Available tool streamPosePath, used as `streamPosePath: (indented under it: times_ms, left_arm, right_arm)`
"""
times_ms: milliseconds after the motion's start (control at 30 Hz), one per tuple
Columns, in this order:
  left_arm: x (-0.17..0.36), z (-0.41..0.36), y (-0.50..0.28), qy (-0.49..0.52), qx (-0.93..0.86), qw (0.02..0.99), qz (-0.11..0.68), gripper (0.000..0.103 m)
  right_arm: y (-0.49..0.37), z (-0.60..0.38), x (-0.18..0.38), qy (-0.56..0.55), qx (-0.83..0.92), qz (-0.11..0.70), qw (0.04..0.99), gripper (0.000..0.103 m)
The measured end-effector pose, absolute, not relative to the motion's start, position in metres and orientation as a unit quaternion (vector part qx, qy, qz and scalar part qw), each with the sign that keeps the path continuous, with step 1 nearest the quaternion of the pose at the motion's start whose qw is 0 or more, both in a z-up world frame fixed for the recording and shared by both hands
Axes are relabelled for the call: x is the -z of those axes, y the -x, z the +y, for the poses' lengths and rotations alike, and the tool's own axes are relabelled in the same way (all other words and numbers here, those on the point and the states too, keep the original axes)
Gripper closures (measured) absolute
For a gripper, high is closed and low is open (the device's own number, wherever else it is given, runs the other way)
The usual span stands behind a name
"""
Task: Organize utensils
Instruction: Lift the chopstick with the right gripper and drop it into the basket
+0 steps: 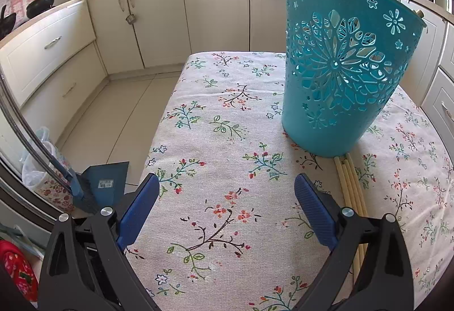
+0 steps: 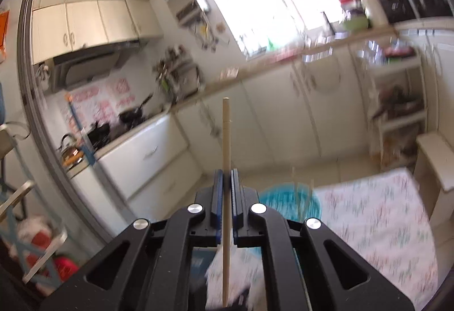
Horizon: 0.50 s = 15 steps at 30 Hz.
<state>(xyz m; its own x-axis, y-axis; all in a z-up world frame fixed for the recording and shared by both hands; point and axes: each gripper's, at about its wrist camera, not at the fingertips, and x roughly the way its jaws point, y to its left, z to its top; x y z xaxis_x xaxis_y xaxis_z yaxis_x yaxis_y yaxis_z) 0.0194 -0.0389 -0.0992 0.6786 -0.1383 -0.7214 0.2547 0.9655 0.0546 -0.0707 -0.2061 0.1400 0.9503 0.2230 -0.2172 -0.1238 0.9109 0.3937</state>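
Note:
A teal cut-out plastic basket [image 1: 340, 69] stands on the floral tablecloth [image 1: 227, 140], with one chopstick end sticking out above its rim. Several pale chopsticks [image 1: 350, 186] lie on the cloth in front of it, beside my right finger. My left gripper [image 1: 227, 191] is open and empty, low over the cloth, near the basket. My right gripper [image 2: 226, 177] is shut on a single pale chopstick [image 2: 226, 146], held high above the table. The basket [image 2: 292, 200] shows blurred below it with chopsticks inside.
Cream kitchen cabinets [image 1: 170, 21] and a counter wrap around the back. The table's left edge drops to a tiled floor [image 1: 119, 112]. A blue dustpan [image 1: 105, 183] leans at the lower left. A white shelf rack [image 2: 397, 101] stands at the right.

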Motion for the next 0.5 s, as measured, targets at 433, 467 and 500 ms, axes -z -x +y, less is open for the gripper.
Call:
streamPosePath:
  times_ms: [433,467,500]
  left_arm:
    - [0.102,-0.042,-0.021,-0.071,0.108,0.912,0.390,0.011]
    - [0.101,-0.041,-0.022,-0.070,0.108,0.912,0.390,0.011]
    - [0.101,-0.041,-0.022,-0.070,0.108,0.912,0.390,0.011]
  right_arm:
    - [-0.005,-0.196,-0.075,-0.119,0.042,0.156,0.980,0.096]
    - [0.000,-0.195,-0.073,-0.119,0.040,0.158,0.979,0.093]
    - [0.004,-0.193,-0.071,-0.118,0.037,0.161,0.979,0.091]
